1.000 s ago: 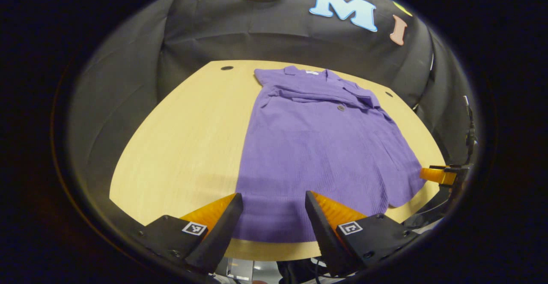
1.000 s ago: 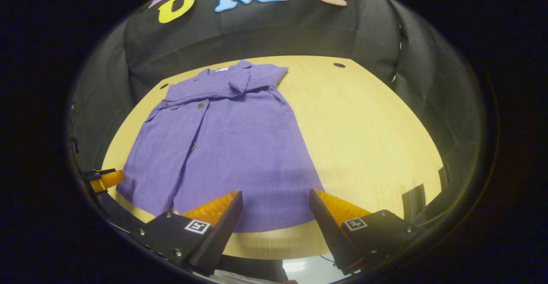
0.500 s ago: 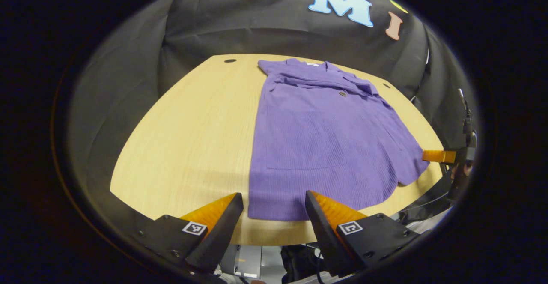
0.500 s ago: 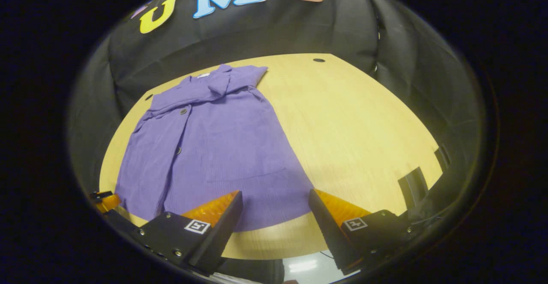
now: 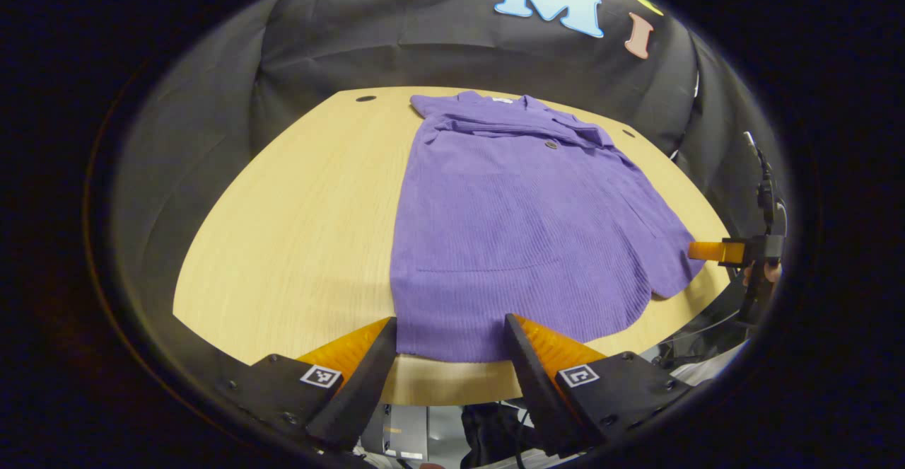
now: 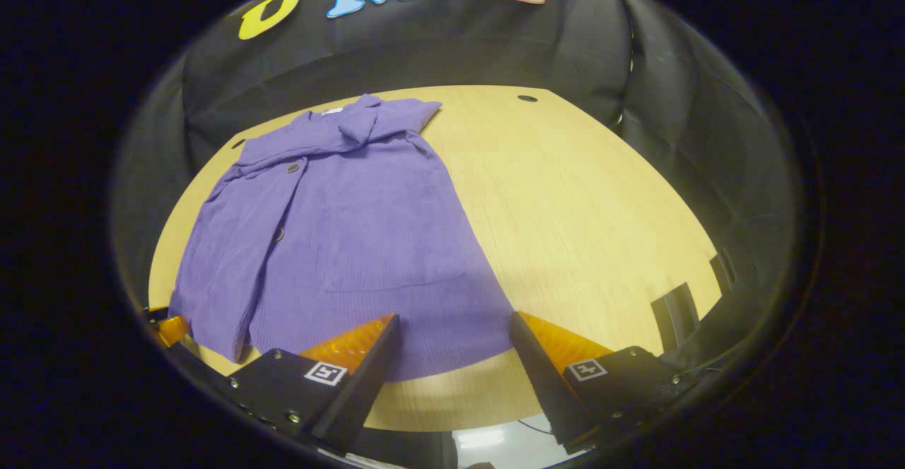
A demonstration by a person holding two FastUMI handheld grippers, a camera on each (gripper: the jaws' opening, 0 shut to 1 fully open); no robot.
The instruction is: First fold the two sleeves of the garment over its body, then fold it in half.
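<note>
Purple corduroy shirt [image 5: 523, 228] lies flat and face up on the light wooden bench [image 5: 297, 221], collar toward the booth's black cloth wall [image 5: 438, 51] and hem toward the near edge. Both sleeves are already folded across the chest, forming a band just below the collar, where a small white label [image 5: 503, 100] shows. Dark buttons run down the front placket; one [image 5: 551, 145] sits just under the folded sleeves. In the right gripper view the same shirt [image 6: 339, 228] spreads over the left half of the bench [image 6: 580, 221], with a faint horizontal seam line across its lower part. Small round holes mark the bench's far corners [image 6: 527, 98].

Left gripper [image 5: 450, 356] hovers at the near edge over the hem, its fingers spread wide apart with nothing between them but the cloth's edge below; whether they touch the fabric cannot be told. Right gripper [image 6: 454, 352] is likewise held with fingers wide apart above the hem at the shirt's other corner, gripping nothing. From the left gripper view, the right gripper's finger [image 5: 715, 251] pokes in just beside the shirt's far hem corner, with a bit of the person's hand [image 5: 767, 271] behind it.
</note>
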